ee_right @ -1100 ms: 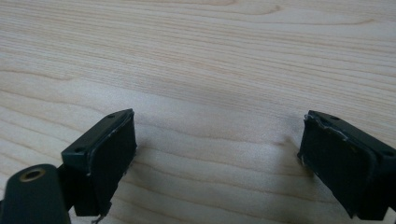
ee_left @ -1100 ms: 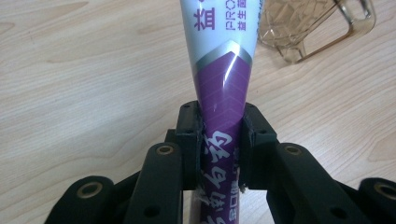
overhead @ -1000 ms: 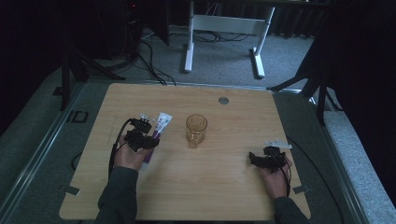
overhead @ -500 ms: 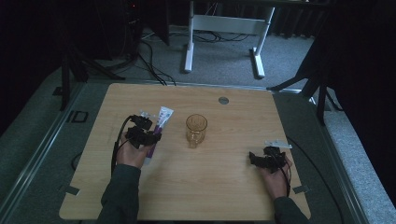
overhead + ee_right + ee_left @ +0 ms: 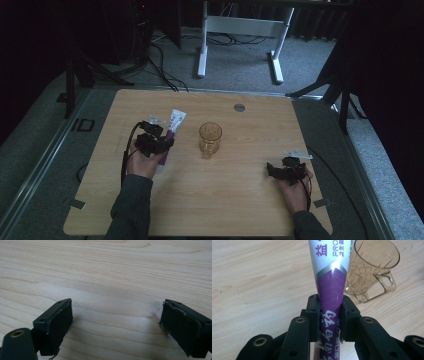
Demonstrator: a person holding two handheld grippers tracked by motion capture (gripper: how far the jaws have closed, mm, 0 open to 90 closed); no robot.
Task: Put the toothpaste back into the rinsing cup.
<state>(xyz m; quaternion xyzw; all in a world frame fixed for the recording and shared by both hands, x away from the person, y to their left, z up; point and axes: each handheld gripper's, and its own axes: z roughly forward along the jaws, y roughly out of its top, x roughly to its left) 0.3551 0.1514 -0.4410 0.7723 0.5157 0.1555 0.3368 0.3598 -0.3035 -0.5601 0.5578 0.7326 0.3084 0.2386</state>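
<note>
**Tube held fast, nothing stirring**

Though a second has gone by, I see no change from the earlier high views: my left gripper (image 5: 159,141) sits at the same spot left of centre on the table (image 5: 240,200), my right gripper (image 5: 285,169) rests as before near the right edge, and the tube and cup lie where they lay.

My left jaws are pressed tight against the toothpaste tube (image 5: 331,287), pinching its purple lower part so both pads bite into its sides; the white upper part, printed with purple characters, widens away from me across the tabletop. My right jaws stand wide apart with bare wood between them and hold nothing.

Just beside the tube, to its right in the left gripper view, stands a cup (image 5: 372,267) upright on the table, its handle turned toward my side. In the high view it is near the table's middle, between my two grippers and close to the tube's far end. A small round grey disc (image 5: 239,107) sits near the far edge.

The tube is glossy, soft plastic, flattening toward its end. The cup is clear amber plastic with faceted walls. The table is pale wood with fine grain; my pads are matte black, worn at the edges.
</note>
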